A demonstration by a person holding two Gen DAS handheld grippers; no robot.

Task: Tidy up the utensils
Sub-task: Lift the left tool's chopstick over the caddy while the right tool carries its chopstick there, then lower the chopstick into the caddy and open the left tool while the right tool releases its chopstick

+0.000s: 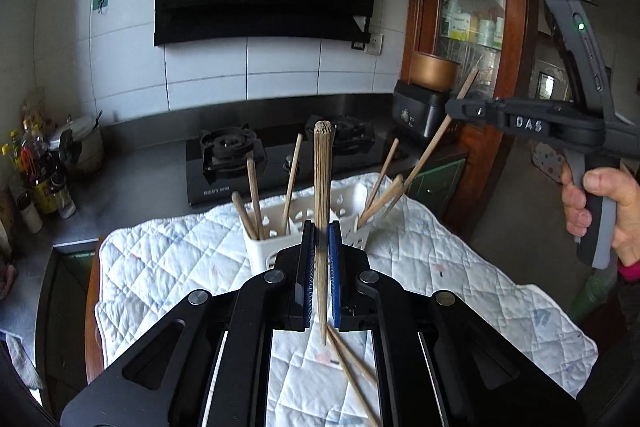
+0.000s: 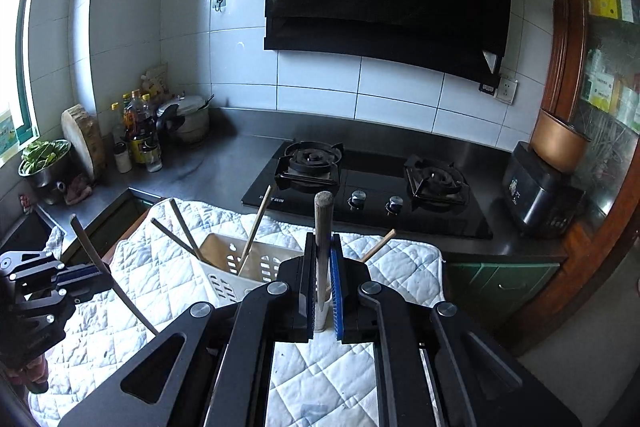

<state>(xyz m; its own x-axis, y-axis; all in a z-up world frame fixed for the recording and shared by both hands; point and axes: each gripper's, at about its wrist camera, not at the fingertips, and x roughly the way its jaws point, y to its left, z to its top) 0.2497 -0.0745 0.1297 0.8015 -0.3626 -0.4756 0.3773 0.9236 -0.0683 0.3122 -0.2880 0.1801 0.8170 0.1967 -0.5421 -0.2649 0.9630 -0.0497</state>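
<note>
My left gripper [image 1: 321, 229] is shut on a wooden chopstick [image 1: 322, 179] that stands nearly upright above the quilted white cloth [image 1: 168, 259]. Just behind it sits a white slotted holder [image 1: 260, 247] with several chopsticks leaning in it. Two loose chopsticks [image 1: 352, 367] lie crossed on the cloth under the gripper. At the right, a hand carries my right gripper [image 1: 454, 107], shut on a slanted chopstick [image 1: 436, 143]. In the right wrist view, that gripper [image 2: 322, 241] clamps its chopstick [image 2: 322, 219] above the holder [image 2: 224, 279]. The left gripper [image 2: 102, 273] shows at the left edge with its chopstick [image 2: 86, 239].
A black two-burner gas stove [image 2: 360, 187] lies behind the cloth on a steel counter. Bottles [image 2: 138, 131], a pot [image 2: 192, 119] and a bowl of greens [image 2: 44, 155] crowd the far left. A black appliance [image 2: 536, 195] with a copper pot stands at the right by a wooden cabinet [image 1: 472, 7].
</note>
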